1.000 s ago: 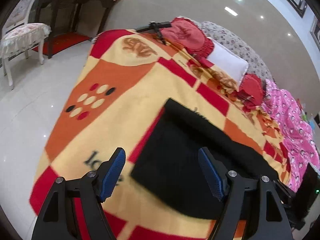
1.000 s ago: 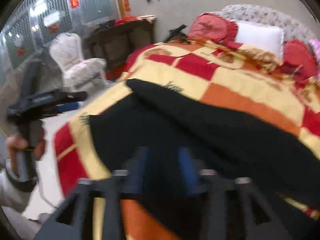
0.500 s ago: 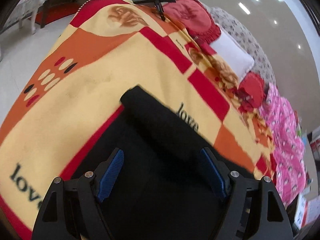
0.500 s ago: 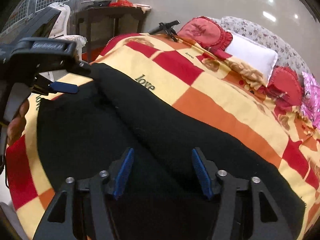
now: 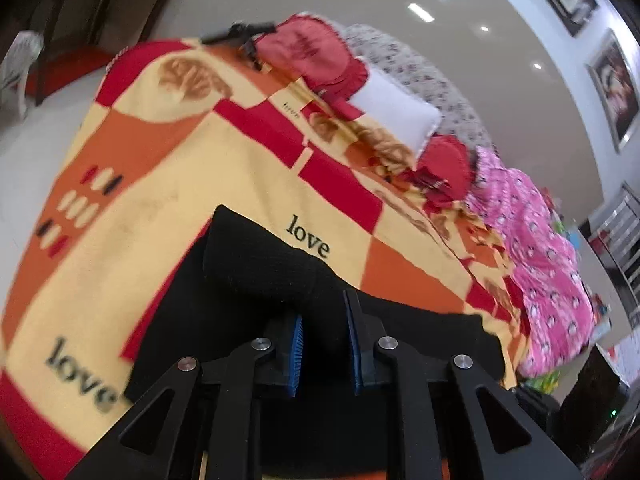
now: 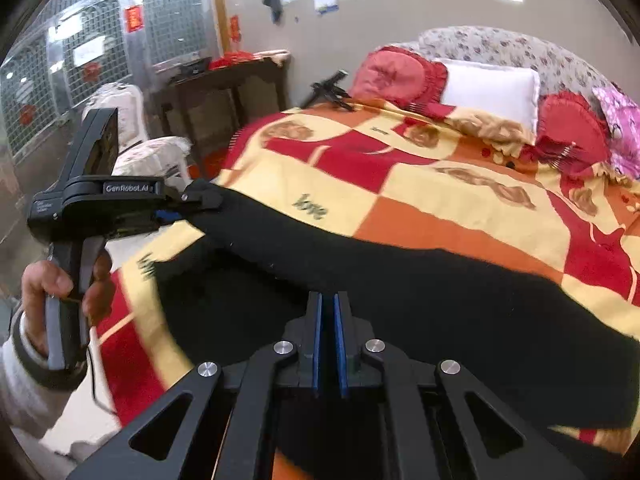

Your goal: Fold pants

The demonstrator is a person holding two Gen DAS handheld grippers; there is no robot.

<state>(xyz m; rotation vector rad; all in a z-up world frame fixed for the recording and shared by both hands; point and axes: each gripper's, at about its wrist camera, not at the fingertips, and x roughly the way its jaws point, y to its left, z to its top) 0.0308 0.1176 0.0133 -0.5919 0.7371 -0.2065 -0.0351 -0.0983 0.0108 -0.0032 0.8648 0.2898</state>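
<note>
Now both grippers pinch the black pants (image 5: 248, 292) lying on the bed (image 5: 168, 168) at lower centre: the left gripper (image 5: 323, 350) is closing on a raised fold, the right gripper (image 6: 328, 344) is pressed together on cloth. Lift evenly, keeping edges aligned.

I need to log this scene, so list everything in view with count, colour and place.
Black fabric pants: one, black, spread on the blanket.
Checked fleece blanket: one, yellow, orange and red, covering the bed.
Ruffled cushions: two, red, at the headboard.
Rectangular pillow: one, white, between the cushions.
Patterned quilt: one, pink, along the bed's far side.
Dark wooden table: one, by the wall.
Upholstered chair: one, white, beside the table.
Left gripper: black, blue pads, closing on a raised fold of the pants.
Right gripper: black, blue pads, shut on the pants.
</note>
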